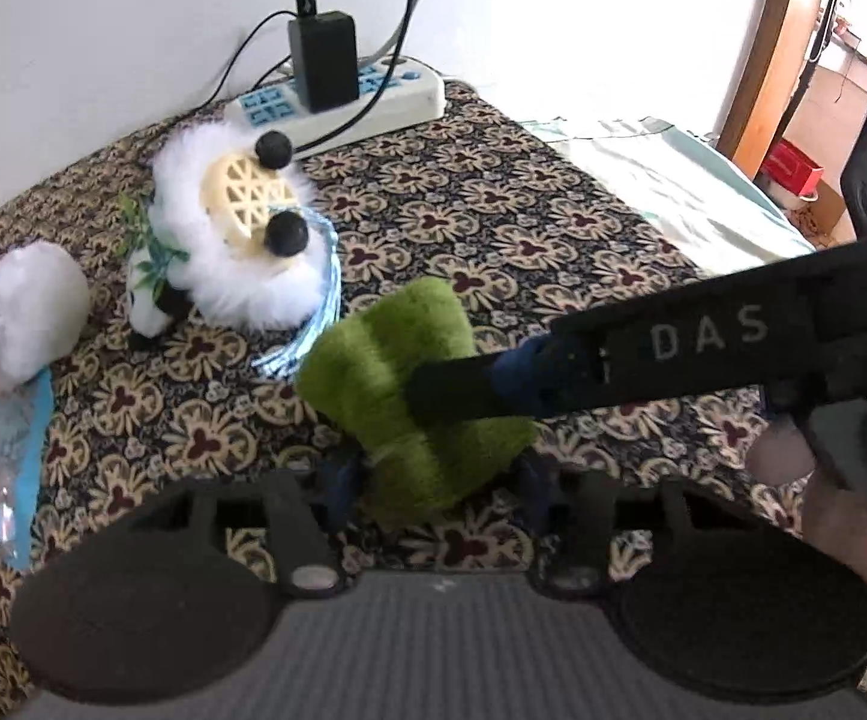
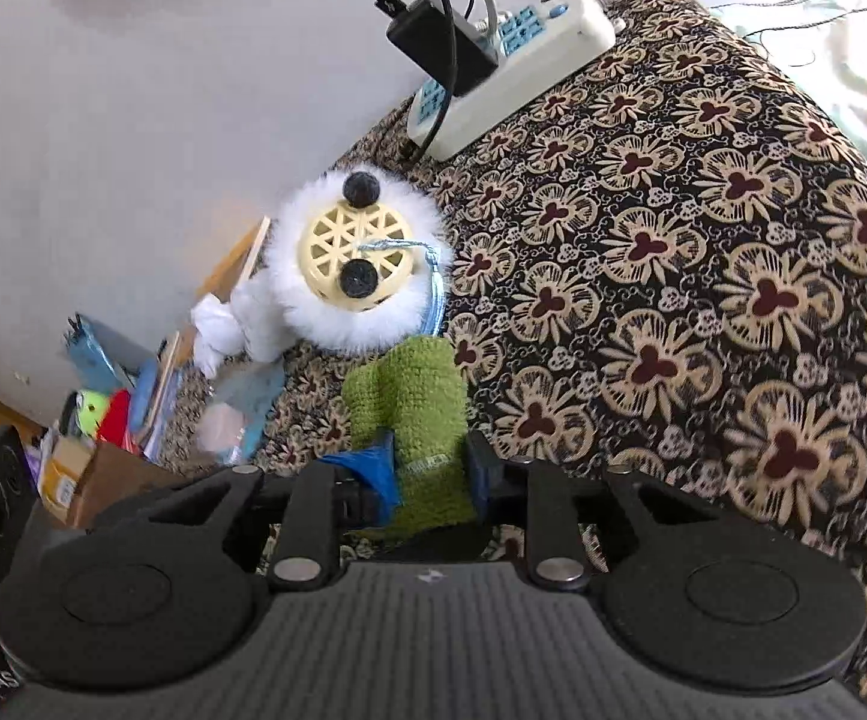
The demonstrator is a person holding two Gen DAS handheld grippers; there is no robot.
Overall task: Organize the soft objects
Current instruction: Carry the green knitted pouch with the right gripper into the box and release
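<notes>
While clamping the green plush toy [image 2: 409,420] between its blue-padded fingers, right gripper [image 2: 430,468] pressing it onto the floral cloth [image 2: 703,300] — left gripper [image 1: 433,480] sitting around the same toy's near end, grip impossible to tell. Just beyond the toy, lying touching it: white fluffy fan [image 1: 235,228] with cream lattice and black pompoms. Farther past the toy, resting by the wall — power strip [image 2: 517,66] carrying a black charger [image 2: 439,42].
</notes>
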